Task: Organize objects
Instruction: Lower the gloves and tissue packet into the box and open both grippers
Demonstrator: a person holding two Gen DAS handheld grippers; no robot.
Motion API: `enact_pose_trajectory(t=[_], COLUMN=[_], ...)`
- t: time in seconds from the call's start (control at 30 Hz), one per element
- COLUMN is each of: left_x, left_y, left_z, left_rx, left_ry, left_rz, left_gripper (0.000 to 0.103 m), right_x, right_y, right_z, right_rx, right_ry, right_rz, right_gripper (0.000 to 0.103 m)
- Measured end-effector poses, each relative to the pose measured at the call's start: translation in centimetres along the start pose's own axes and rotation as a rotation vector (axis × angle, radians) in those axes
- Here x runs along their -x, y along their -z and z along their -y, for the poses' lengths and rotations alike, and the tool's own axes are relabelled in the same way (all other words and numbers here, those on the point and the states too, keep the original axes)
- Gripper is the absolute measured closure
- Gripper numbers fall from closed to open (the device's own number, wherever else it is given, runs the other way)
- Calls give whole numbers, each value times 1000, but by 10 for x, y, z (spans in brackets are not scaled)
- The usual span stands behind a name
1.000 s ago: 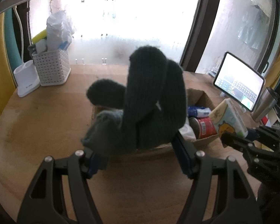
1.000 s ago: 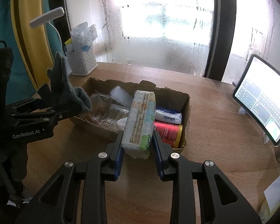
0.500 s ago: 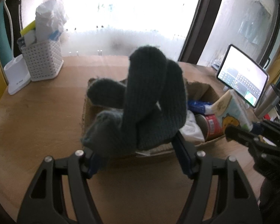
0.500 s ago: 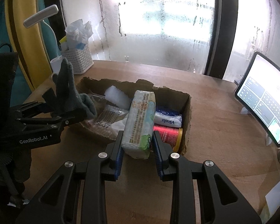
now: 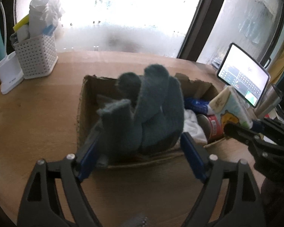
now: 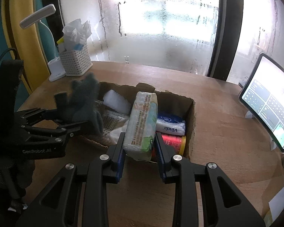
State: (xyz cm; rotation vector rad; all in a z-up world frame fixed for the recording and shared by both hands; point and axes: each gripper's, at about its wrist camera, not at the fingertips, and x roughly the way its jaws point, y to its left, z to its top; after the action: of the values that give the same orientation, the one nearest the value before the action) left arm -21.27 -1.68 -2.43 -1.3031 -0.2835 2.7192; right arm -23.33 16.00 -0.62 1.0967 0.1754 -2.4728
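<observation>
Change since a second ago: the left gripper (image 5: 140, 147) has spread, its jaws opening; the dark knit glove (image 5: 147, 109), formerly pinched upright, now sags between the blue pads over the left end of the cardboard box (image 5: 81, 104), and the pads appear clear of it, though the frame is blurred there. The right gripper shows no change.

Contents, left to right:
- White desk lamp (image 6: 37, 17), base at the table's far left.
- White perforated basket (image 5: 36, 56), stuffed with crumpled plastic and a yellow item, just beside the lamp base.
- Round wooden table (image 5: 37, 123), bearing everything.
- Cardboard box, open-topped, torn rim, centre of the table. Inside: clear plastic packets (image 6: 111, 121) and a white roll (image 6: 117, 102) at the left; a blue Vinda tissue pack (image 6: 170, 124) atop a red can (image 6: 170, 141) at the right.
- Right gripper (image 6: 140, 143), pressed tight on an upright tissue packet (image 6: 142, 126) with green and cartoon print, held above the box's near right part.
- Tablet (image 6: 268, 102), screen lit, propped on a stand at the table's right edge.
- Metal tumbler (image 5: 270, 102), near the tablet.
</observation>
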Motion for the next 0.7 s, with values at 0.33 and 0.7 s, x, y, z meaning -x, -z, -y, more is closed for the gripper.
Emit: enact_pose_trajectory(t=[0.33, 0.7], left_x=[15, 23], left_y=[-4, -8], left_z=[-8, -29], left_rx=[8, 33], left_ry=[-33, -51], left_rz=[51, 77], left_gripper=[18, 18], right_x=[-4, -9], right_y=[-5, -17], right_z=[-9, -13], right_rx=[9, 19], right_ry=[12, 32], right_rz=[2, 28], right_gripper=[72, 78])
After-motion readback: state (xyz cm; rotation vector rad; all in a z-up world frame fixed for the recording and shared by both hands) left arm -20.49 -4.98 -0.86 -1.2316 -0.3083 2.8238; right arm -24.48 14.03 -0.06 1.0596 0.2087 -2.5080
